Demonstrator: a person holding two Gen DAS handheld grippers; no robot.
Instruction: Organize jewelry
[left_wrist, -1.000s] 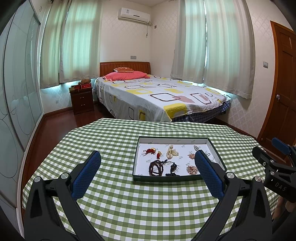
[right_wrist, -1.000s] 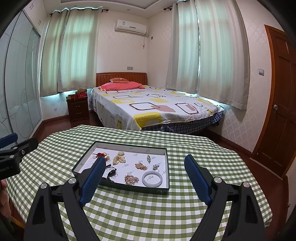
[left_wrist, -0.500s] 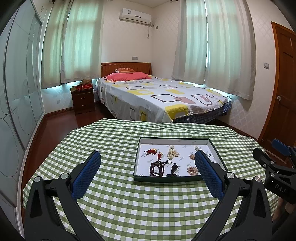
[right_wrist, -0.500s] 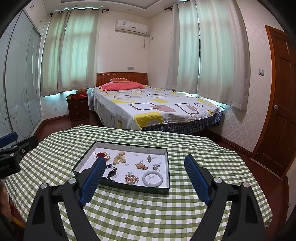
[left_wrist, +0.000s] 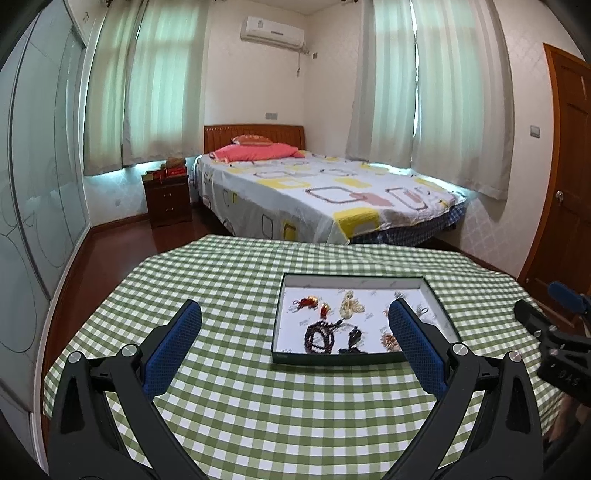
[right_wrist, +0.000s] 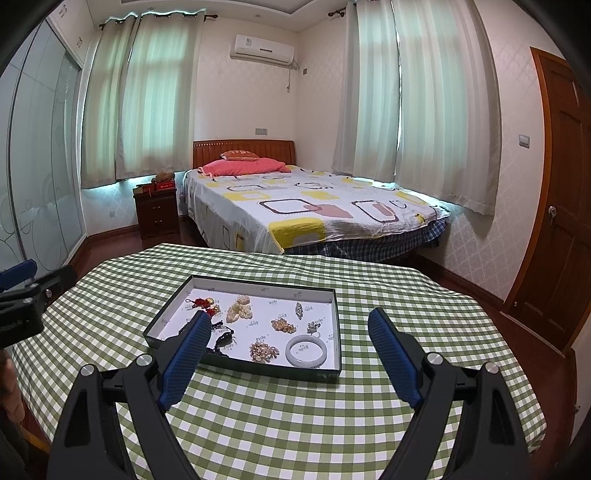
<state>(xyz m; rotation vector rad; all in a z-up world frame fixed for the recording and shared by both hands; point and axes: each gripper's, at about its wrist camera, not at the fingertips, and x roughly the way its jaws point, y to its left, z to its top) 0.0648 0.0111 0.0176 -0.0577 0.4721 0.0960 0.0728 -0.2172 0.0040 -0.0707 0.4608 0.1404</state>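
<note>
tray (left_wrist: 334, 359) sits slightly nearer the left gripper (left_wrist: 293, 312) than before

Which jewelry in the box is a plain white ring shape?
The white bangle, in the near right corner of the tray in the right wrist view. It is one smooth, pale hoop; the other pieces are beads, clusters or small charms.

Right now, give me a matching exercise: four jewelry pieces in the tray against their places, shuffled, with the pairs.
Things:
1. pale bangle
2. red knot charm
3. cream bead cluster
4. dark bead strand

Places in the tray:
A. far left corner
B. near right corner
C. near left
D. far middle, right of the red piece

Pairs: 1-B, 2-A, 3-D, 4-C
</note>
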